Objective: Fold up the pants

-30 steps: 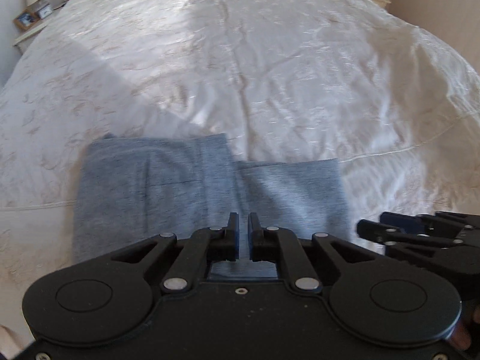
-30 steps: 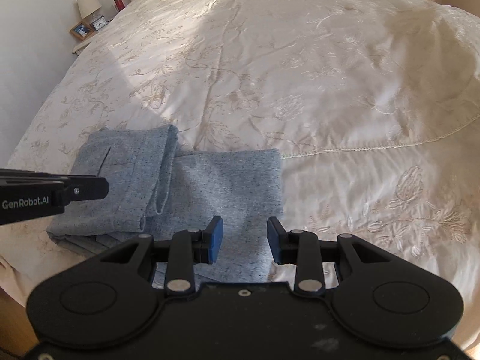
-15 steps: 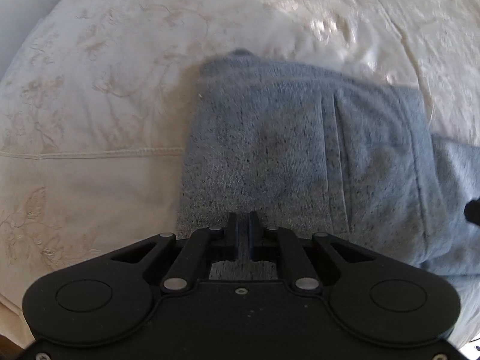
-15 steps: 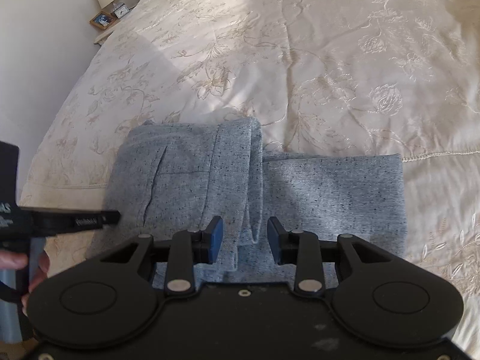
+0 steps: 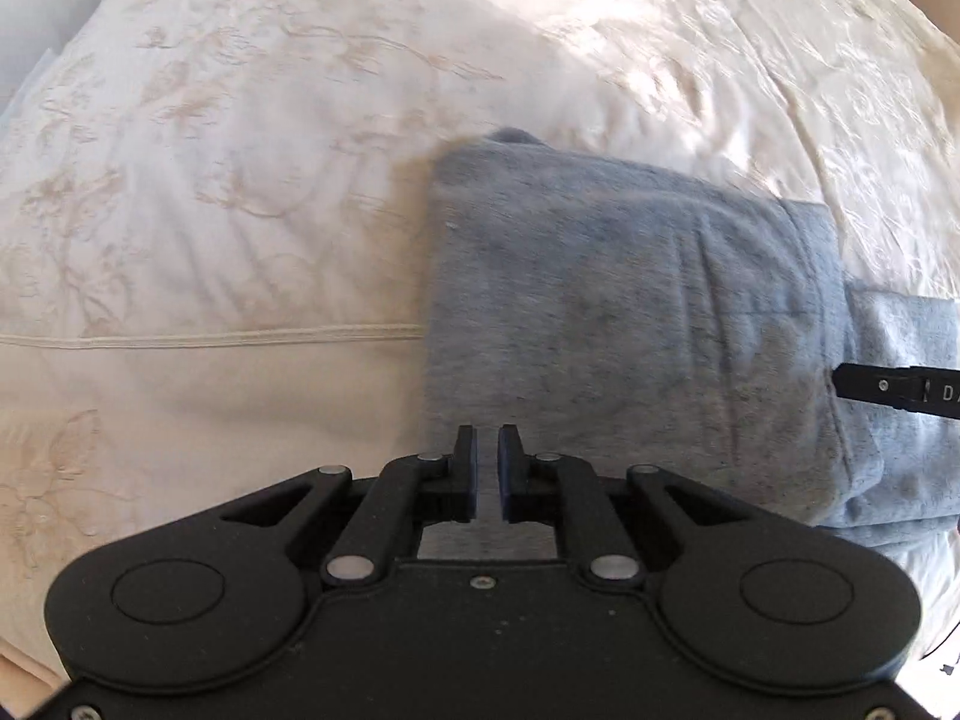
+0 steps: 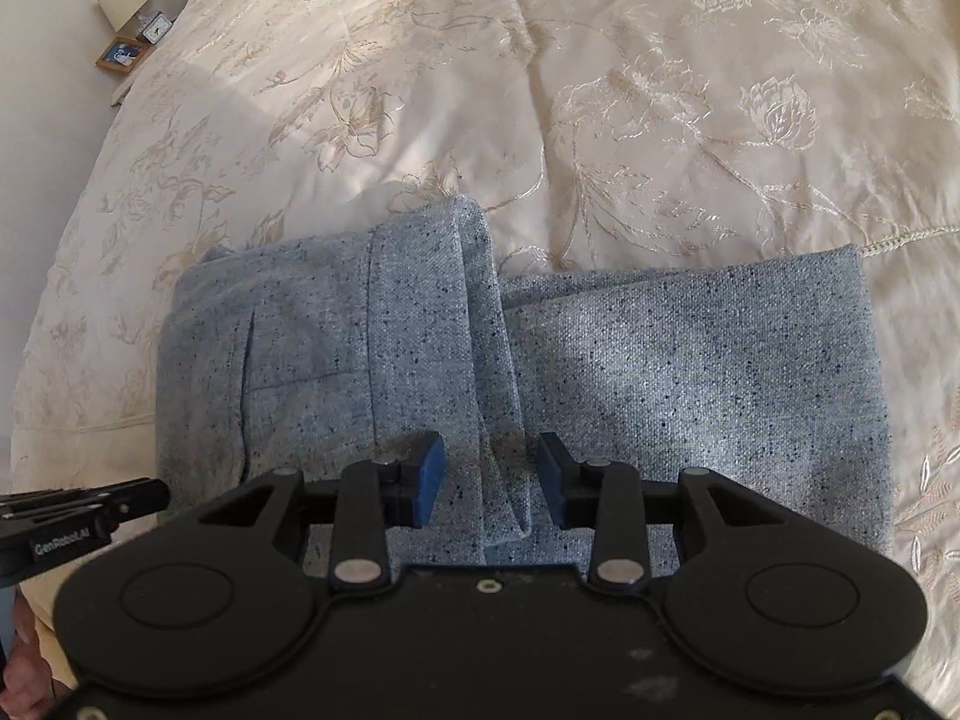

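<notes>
Grey-blue speckled pants (image 5: 600, 300) lie folded on the bed, one thick folded part lying over a flatter part (image 6: 690, 372). My left gripper (image 5: 487, 438) points down over the near left edge of the pants; its jaws are opening, with a narrow gap and nothing pinched. My right gripper (image 6: 491, 450) hovers over the upright fold edge where the two parts meet. Its blue pads (image 6: 429, 474) stand wide apart and are opening, the fold edge showing between them without being pressed. Each view shows the tip of the other gripper at its side (image 5: 900, 390) (image 6: 90, 510).
A cream embroidered bedspread (image 6: 660, 90) covers the bed, with a stitched seam (image 5: 210, 339) running to the pants' left edge. A bedside table with a lamp, clock and photo frame (image 6: 129, 30) stands far left. A hand (image 6: 18, 660) shows at the bottom left.
Both grippers have sunk closer to the pants. The left view has swung left, so the pants' left edge now sits ahead of its fingers. Both jaw gaps have widened slightly.
</notes>
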Demonstrator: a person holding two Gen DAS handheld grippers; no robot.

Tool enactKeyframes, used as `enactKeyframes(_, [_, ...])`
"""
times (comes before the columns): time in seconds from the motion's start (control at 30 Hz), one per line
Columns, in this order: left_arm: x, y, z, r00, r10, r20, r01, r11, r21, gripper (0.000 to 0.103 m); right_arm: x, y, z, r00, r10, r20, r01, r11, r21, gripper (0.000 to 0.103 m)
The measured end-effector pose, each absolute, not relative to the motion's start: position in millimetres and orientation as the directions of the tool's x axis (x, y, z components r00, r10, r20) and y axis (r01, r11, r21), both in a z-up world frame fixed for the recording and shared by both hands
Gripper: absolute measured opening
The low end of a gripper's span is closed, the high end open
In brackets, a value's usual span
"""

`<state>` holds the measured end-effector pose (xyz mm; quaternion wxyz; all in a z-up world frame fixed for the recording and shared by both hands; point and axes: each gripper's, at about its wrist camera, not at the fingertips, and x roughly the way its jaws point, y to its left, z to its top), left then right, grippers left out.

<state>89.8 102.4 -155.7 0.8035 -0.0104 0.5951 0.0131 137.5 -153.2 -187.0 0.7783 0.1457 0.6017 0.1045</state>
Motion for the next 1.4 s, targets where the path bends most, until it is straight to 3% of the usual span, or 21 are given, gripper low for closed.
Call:
enactKeyframes(0.37, [88.6, 141.7, -149.7, 0.290, 0.049, -0.956, -0.119, 0.993, 0.015, 0.016, 138.9, -157.7, -194.3, 0.233, 0.448, -0.863, -0.058, 0.892, 0.447, 0.040])
enactKeyframes(0.53, [84.1, 137.3, -148.8, 0.296, 0.051, -0.954, -0.125, 0.992, 0.015, 0.016, 135.7, -150.7, -188.1, 0.239, 0.425, -0.873, -0.127, 0.905, 0.406, 0.006])
enactKeyframes(0.83, [81.0, 136.7, -141.6, 0.317, 0.085, -0.945, -0.160, 0.987, 0.035, 0.016, 121.6, -134.8, -128.8, 0.354, 0.385, -0.852, -0.275, 0.914, 0.299, 0.004])
enactKeyframes(0.93, [80.6, 138.4, -137.7, 0.321, 0.097, -0.942, -0.184, 0.982, 0.039, 0.016, 110.8, -150.4, -95.9, 0.379, 0.425, -0.822, -0.280, 0.899, 0.336, 0.003])
enactKeyframes(1.07, [78.4, 134.0, -133.5, 0.331, 0.104, -0.938, -0.197, 0.980, 0.039, 0.016, 89.8, -181.1, -75.3, 0.418, 0.354, -0.837, -0.249, 0.930, 0.269, 0.003])
enactKeyframes(1.4, [81.2, 76.3, -137.7, 0.322, 0.050, -0.945, -0.052, 0.998, 0.035, 0.016, 81.8, -230.3, -154.6, 0.297, 0.184, -0.937, -0.193, 0.972, 0.130, 0.004])
